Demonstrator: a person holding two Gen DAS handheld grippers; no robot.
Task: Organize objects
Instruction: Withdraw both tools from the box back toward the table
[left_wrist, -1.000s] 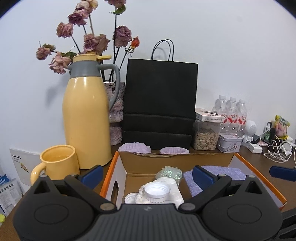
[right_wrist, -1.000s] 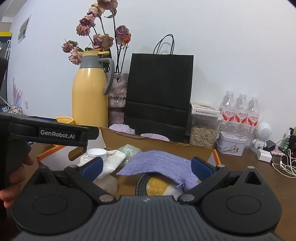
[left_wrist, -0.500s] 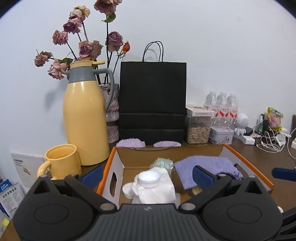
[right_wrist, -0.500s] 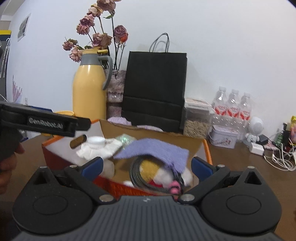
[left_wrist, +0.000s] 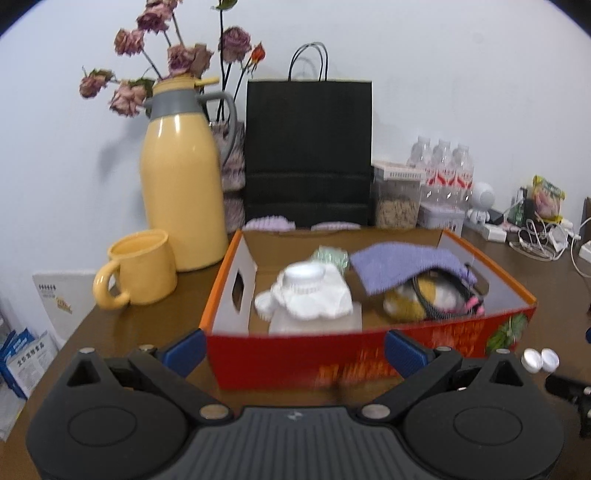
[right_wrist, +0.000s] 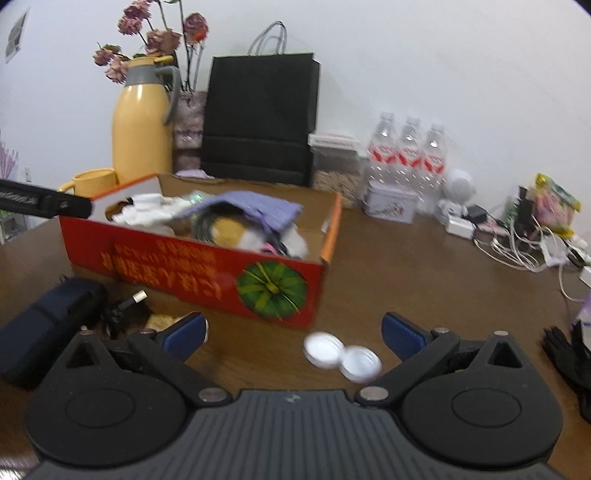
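Holding both tools back from the red cardboard box (left_wrist: 332, 354), my landmark on the brown table (right_wrist: 424, 280). Left of the box: yellow mug (left_wrist: 138, 267), tall yellow thermos (left_wrist: 183, 188) behind it. My left gripper (left_wrist: 293, 349) sits at the box's near wall, fingers spread wide, nothing between them. Inside the box, left part: white cloth (left_wrist: 306, 295) with a white-capped container; right part: purple cloth (left_wrist: 402, 264) draped over a yellow-and-white soft thing and a black cable. Behind the box: black paper bag (left_wrist: 308, 151). In front of the box's near left corner: dark pouch (right_wrist: 44, 325) and a plug. My right gripper (right_wrist: 293, 330) hovers before the box's near right corner, fingers spread, empty; two white caps (right_wrist: 341, 356) lie touching each other just ahead of it.
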